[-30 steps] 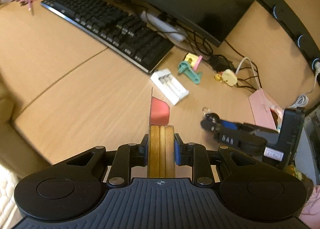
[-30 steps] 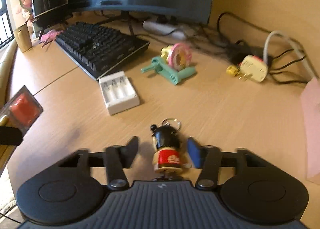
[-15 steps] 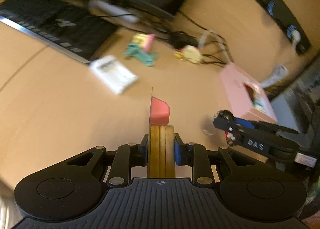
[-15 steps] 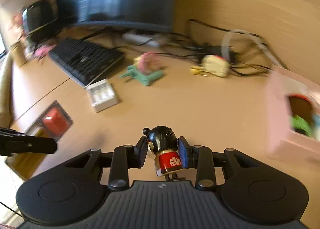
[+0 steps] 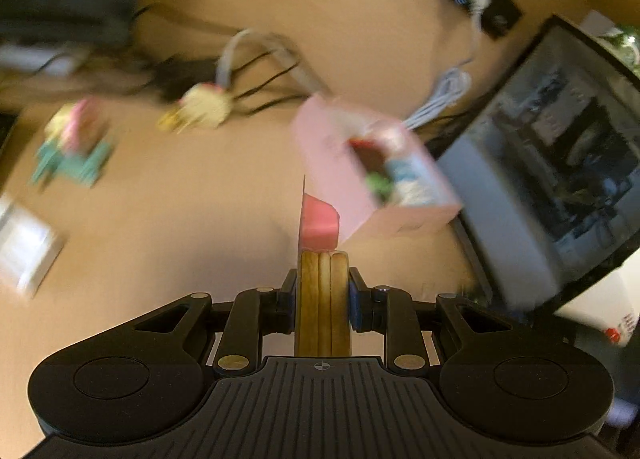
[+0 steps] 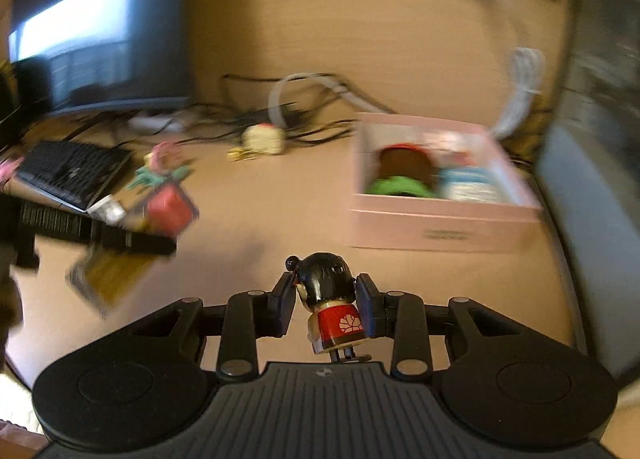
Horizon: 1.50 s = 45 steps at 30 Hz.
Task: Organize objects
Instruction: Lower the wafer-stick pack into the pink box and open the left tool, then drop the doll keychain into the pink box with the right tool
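My left gripper [image 5: 323,291] is shut on a flat packet [image 5: 323,299] with yellow-brown pieces and a red one at its tip, held edge-on above the desk. It also shows in the right wrist view [image 6: 168,211]. My right gripper [image 6: 326,299] is shut on a small doll keychain [image 6: 328,299] with black hair and a red dress. An open pink box [image 6: 436,215] with several small items inside stands ahead to the right; in the left wrist view the box [image 5: 360,175] is just beyond the packet.
A black keyboard [image 6: 68,175], a monitor [image 6: 92,43], a green and pink toy [image 6: 160,171], a cream plug [image 6: 264,139] among cables, and a white battery case [image 5: 24,251] lie on the wooden desk. A dark framed panel [image 5: 560,179] stands right of the box.
Both grippers have swung right toward the pink box, each still holding its object. The right gripper closed on the doll and lifted it off the desk.
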### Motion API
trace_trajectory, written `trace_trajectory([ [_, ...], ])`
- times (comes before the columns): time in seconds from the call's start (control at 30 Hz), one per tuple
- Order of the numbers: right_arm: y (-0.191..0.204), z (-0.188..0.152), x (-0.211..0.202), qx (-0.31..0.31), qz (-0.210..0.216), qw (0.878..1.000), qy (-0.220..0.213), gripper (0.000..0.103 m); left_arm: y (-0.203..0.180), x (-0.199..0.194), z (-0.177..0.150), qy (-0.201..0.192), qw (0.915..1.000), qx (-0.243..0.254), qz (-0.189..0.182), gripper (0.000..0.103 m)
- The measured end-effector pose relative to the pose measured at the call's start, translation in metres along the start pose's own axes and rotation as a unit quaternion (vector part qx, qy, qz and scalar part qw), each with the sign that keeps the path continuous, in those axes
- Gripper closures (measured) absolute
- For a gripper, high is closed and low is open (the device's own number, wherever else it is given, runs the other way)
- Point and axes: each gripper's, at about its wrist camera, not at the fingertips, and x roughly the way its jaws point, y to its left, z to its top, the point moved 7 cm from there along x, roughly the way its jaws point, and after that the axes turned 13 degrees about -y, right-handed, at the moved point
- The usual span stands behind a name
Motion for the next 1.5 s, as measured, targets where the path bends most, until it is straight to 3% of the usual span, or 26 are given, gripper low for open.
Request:
trace_trajectory([
  [0.23,-0.051,-0.022,-0.032,0.063,-0.049,0.997,-0.015,0.071,-0.078,0.063,0.067,-0.036,0.9958,0.057,-0.063,0.076],
  [0.4,-0.066,-0.031,-0.045,0.054,-0.066,0.996,-0.022,0.071,-0.103,0.122,0.093,-0.088,0.9951,0.035,-0.03,0.076],
  [0.47,-0.074,-0.033,-0.049,0.062,-0.063,0.996,-0.024,0.071,-0.103,0.152,0.092,-0.096,0.9948,0.034,-0.001,0.076],
  [0.53,-0.08,-0.036,-0.048,0.07,-0.06,0.996,-0.019,0.071,-0.096,0.178,0.08,-0.076,0.9968,0.018,0.017,0.076],
  [0.67,-0.093,-0.044,-0.044,0.071,-0.049,0.996,-0.005,0.071,-0.094,0.211,0.055,-0.052,0.9983,-0.021,0.017,0.076],
  [0.77,-0.1,-0.049,-0.036,0.071,-0.037,0.997,0.009,0.071,-0.098,0.228,0.041,-0.037,0.999,-0.008,0.024,0.076],
  [0.83,-0.102,-0.05,-0.032,0.067,-0.027,0.997,0.015,0.071,-0.095,0.235,0.038,-0.039,0.9976,0.017,0.055,0.078],
  [0.97,-0.101,-0.047,-0.028,0.055,-0.008,0.998,0.015,0.071,-0.087,0.224,0.044,-0.062,0.9954,0.011,0.072,0.078],
  [1.07,-0.101,-0.043,-0.023,0.051,0.001,0.999,0.012,0.071,-0.079,0.192,0.059,-0.116,0.991,-0.017,0.065,0.078],
  [1.17,-0.104,-0.033,-0.018,0.054,0.007,0.999,0.005,0.071,-0.069,0.156,0.068,-0.132,0.9889,-0.033,0.06,0.078],
  [1.3,-0.109,-0.004,-0.003,0.053,0.014,0.998,-0.019,0.071,-0.044,0.102,0.054,-0.107,0.9918,-0.03,0.062,0.078],
  [1.5,-0.099,0.086,0.046,0.027,0.029,0.995,-0.094,0.071,0.012,0.018,-0.001,-0.061,0.9915,-0.05,0.103,0.078],
])
